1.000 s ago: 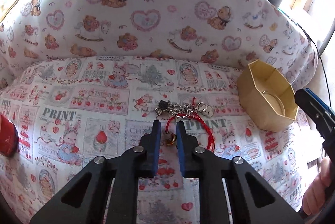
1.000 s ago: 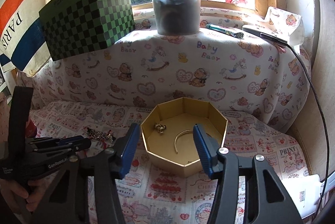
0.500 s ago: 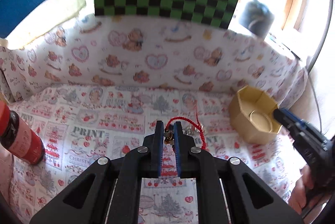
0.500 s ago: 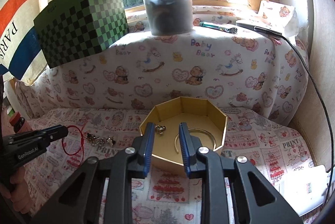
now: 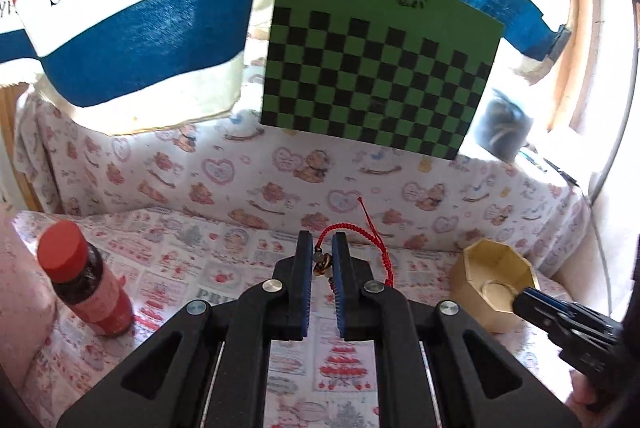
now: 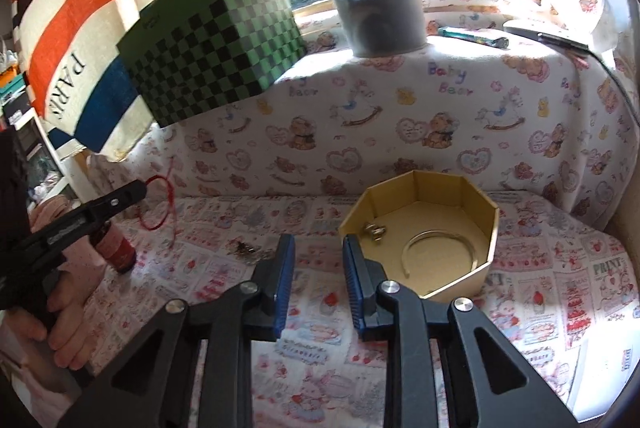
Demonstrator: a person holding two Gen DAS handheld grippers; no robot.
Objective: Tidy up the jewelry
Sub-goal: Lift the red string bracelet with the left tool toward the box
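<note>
My left gripper (image 5: 321, 248) is shut on a red cord bracelet (image 5: 362, 234) with small gold beads and holds it up in the air. The bracelet also shows in the right wrist view (image 6: 160, 204), hanging from the left gripper (image 6: 142, 188) above the printed cloth. A gold octagonal box (image 6: 424, 228) sits to the right, with a thin bangle (image 6: 440, 244) and a small gold charm (image 6: 375, 230) inside. The box also shows in the left wrist view (image 5: 496, 282). A silver charm chain (image 6: 246, 250) lies on the cloth. My right gripper (image 6: 319, 252) is partly open and empty, left of the box.
A red-capped bottle (image 5: 84, 282) stands on the left. A green checkered box (image 5: 380, 68) sits on the raised ledge behind, next to a grey tub (image 6: 380, 16). A striped "PARIS" cloth (image 5: 140, 8) hangs at the back. A cable (image 6: 616, 76) runs down the right side.
My left gripper has lifted the red bracelet off the cloth, away from the silver chain. My right gripper narrowed, then opened a little.
</note>
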